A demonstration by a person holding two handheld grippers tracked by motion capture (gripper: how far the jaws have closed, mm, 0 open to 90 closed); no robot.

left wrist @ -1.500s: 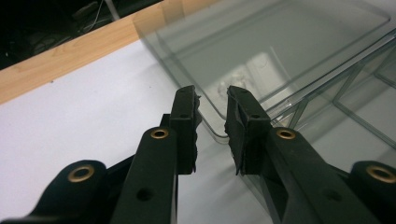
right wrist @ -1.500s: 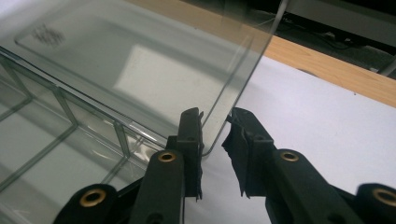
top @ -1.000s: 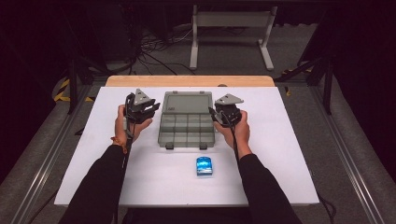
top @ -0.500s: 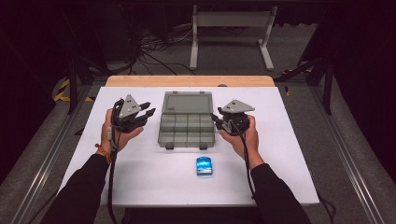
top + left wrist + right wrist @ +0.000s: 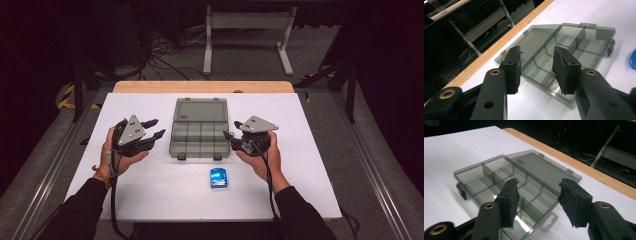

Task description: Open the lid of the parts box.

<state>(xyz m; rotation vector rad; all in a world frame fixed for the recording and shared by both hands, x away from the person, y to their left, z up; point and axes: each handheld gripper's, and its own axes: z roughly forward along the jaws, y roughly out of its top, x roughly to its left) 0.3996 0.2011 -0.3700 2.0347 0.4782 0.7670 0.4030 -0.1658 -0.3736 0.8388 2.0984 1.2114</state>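
Observation:
A smoky clear plastic organizer box [image 5: 200, 131] lies open on the white table [image 5: 165, 185], its lid flat toward the far edge and its compartments empty. My left gripper [image 5: 154, 128] hovers just left of the box [image 5: 564, 47], open with nothing between its jaws. My right gripper [image 5: 228, 136] hangs at the box's right side [image 5: 506, 182], also open and empty. A small blue object [image 5: 218, 177] rests on the table in front of the box, and its edge [image 5: 632, 58] shows in the left gripper view.
A wooden strip [image 5: 202, 86] borders the table's far edge. Beyond it stands a grey metal frame [image 5: 245, 30] on a dark floor with cables. Metal rails [image 5: 370, 165] run along both sides of the table.
Both hands have drawn back from the box toward the near side; the left gripper moved left and the right gripper dropped lower beside the box. The box and blue object stayed put.

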